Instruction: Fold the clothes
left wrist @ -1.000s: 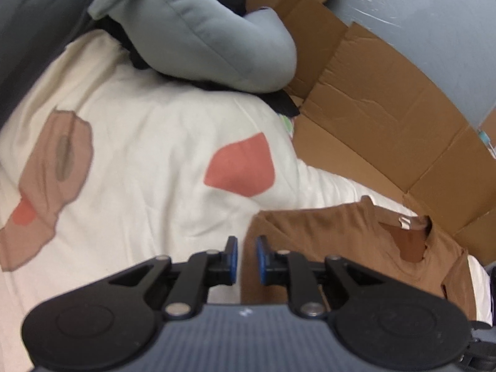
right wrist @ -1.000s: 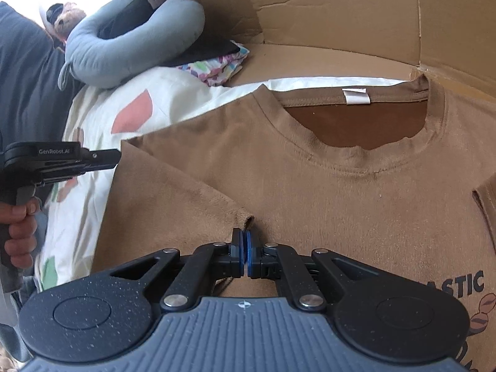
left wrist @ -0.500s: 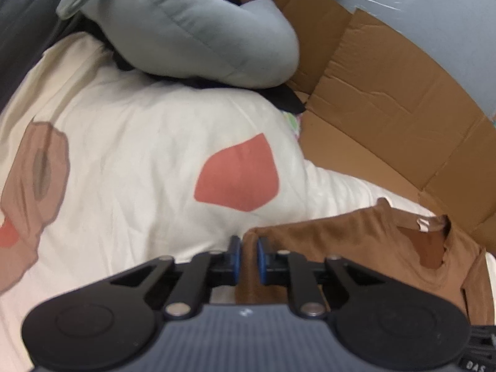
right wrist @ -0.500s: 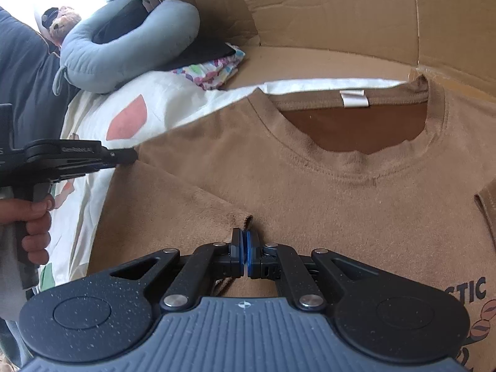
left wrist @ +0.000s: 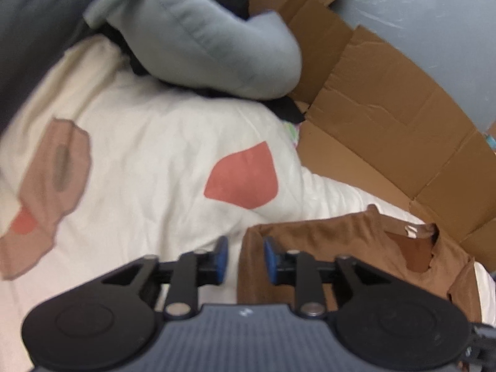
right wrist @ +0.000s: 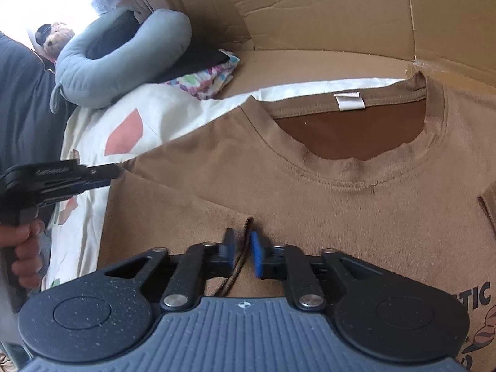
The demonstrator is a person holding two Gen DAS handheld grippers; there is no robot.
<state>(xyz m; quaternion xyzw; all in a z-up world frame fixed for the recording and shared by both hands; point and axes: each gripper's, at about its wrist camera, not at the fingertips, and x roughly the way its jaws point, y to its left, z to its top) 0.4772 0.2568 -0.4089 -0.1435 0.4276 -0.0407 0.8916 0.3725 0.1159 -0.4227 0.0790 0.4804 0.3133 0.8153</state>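
Two grippers work on one brown T-shirt (right wrist: pixel 341 192) that lies flat on a cream patterned bedspread (left wrist: pixel 148 142), collar toward the cardboard sheet (right wrist: pixel 325 21) beyond it. The right gripper (right wrist: pixel 241 249) sits low over the chest of the shirt, and its jaws are opening: the blue pads stand a little apart with the dark hem edge of the folded-in sleeve (right wrist: pixel 173 210) running between them, no longer pinched. That sleeve panel lies just ahead and to the left of the right gripper, its long fold line slanting away toward the shoulder. The left gripper (left wrist: pixel 245 257) hovers at the outer folded edge of the shirt, also opening, with the shirt's corner showing in the gap and no pad pressing on it; from the right wrist view its fingers point at the shoulder fold from the side, a hand (right wrist: pixel 21 248) around its handle. Judging by this, the sleeve fold on this side looks set down and both grippers are letting go. The unfolded sleeve lies far to the right of the right gripper, so the right hand is the nearer one for it. A grey neck pillow (left wrist: pixel 198 31) rests well beyond the left gripper.
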